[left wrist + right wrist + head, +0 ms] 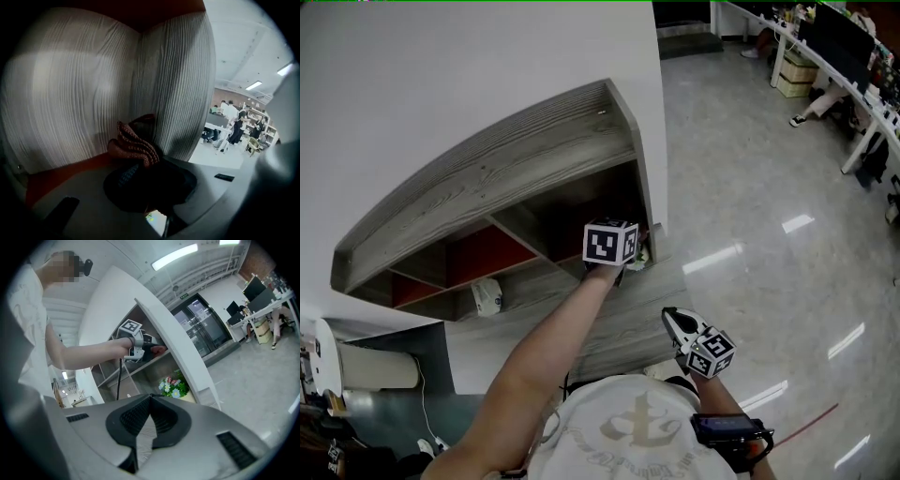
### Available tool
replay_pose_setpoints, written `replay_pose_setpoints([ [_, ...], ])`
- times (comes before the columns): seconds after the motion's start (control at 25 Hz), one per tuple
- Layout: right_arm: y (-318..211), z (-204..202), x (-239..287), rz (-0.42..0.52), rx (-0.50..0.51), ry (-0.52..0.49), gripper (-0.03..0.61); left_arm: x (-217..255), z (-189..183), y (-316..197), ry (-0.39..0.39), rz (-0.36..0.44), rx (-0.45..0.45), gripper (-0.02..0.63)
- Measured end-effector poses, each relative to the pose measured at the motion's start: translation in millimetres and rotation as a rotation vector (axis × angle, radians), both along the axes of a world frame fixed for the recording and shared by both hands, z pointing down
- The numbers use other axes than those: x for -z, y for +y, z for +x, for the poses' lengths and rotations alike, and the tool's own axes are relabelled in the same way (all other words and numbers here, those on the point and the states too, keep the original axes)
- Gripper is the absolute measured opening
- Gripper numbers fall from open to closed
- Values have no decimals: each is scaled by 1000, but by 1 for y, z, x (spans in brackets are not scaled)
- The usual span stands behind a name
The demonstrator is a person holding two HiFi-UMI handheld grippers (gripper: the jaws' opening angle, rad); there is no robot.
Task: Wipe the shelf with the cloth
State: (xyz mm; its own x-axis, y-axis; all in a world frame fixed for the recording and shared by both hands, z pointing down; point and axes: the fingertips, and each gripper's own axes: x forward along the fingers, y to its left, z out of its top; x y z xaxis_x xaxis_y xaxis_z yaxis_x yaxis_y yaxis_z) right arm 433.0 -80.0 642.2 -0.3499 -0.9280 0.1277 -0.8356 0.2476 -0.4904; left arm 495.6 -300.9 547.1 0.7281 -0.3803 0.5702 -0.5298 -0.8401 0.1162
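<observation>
Deep in the end compartment of the grey wood shelf (516, 159), our left gripper (140, 166) has its jaws clamped on a bunched-up reddish knit cloth (133, 143). The cloth sticks out at 12 o'clock from the jaws, right by the back corner where two wood-grain panels meet. We can't really tell if it's pressing on the wood or just near it. Our right gripper (150, 399) hangs down by our chest, jaws together, nothing in them.

Stuff we'd worry about: the cloth is balled up, so only a small bit would touch the shelf and we'd probably miss patches. Dragging it across the grain could also tug it out of the jaws. And the little bunch of flowers (173, 386) sits at about 5 o'clock from the left gripper, one level down, so a wide sweep could knock it.
</observation>
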Motion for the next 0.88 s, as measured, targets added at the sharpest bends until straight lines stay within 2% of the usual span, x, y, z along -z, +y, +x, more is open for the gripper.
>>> replay_pose_setpoints([
  [0.12,2,2,0,-2,-5,-4,5,-6,-1,-1,-77,8,6,67],
  [0.24,-2,-1,4,6,4,-9,5,-8,-11,-8,-130,15,61,67],
  [0.52,-13,-5,4,11,35,-20,5,-8,-68,-37,-133,-10,265,67],
  [0.88,-28,-30,2,11,115,-21,5,-9,-137,-59,-82,-45,525,67],
])
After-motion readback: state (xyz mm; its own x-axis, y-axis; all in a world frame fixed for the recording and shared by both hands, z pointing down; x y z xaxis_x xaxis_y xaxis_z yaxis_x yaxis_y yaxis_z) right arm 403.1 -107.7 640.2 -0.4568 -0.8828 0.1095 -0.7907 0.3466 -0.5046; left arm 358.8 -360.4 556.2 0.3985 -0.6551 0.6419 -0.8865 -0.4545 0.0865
